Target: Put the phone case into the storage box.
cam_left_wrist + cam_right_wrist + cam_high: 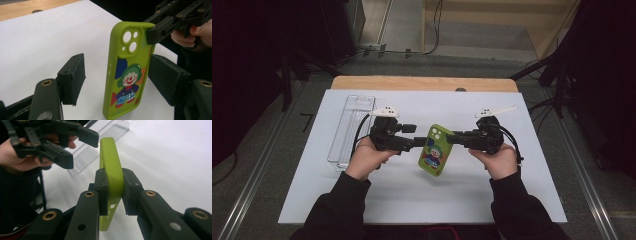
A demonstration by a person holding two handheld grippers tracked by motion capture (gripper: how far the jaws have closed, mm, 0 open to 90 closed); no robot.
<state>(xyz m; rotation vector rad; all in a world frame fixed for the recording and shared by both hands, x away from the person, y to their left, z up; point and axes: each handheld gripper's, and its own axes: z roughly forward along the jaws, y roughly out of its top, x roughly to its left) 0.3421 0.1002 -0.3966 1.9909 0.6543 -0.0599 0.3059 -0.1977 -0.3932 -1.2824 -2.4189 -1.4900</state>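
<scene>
Your right gripper (458, 138) has the case (435, 150) pinched by its upper end, near the camera holes: in the right gripper view the two pads (101, 191) press flat on the front and back of the green edge (111, 170), so that grip is narrow and firm. The case hangs in the air above the sheet (512, 200), tilted, its clown picture facing up toward you in the high view.

Your left gripper (418, 142) stands open around the case without gripping it. In the left gripper view one pad (72, 77) is well off to the side, with white sheet showing between it and the case (127, 72), while the other pad (166, 78) sits just behind the far long edge (whether it touches there I cannot tell).

To your left, a clear tray (352, 127) lies lengthwise on the sheet, near the left hand (364, 160) but apart from the case. The sheet in front of you and to the right of your right hand (497, 160) is bare. A strip of wooden table edge (422, 82) shows beyond the sheet, and the floor drops away on both sides.
</scene>
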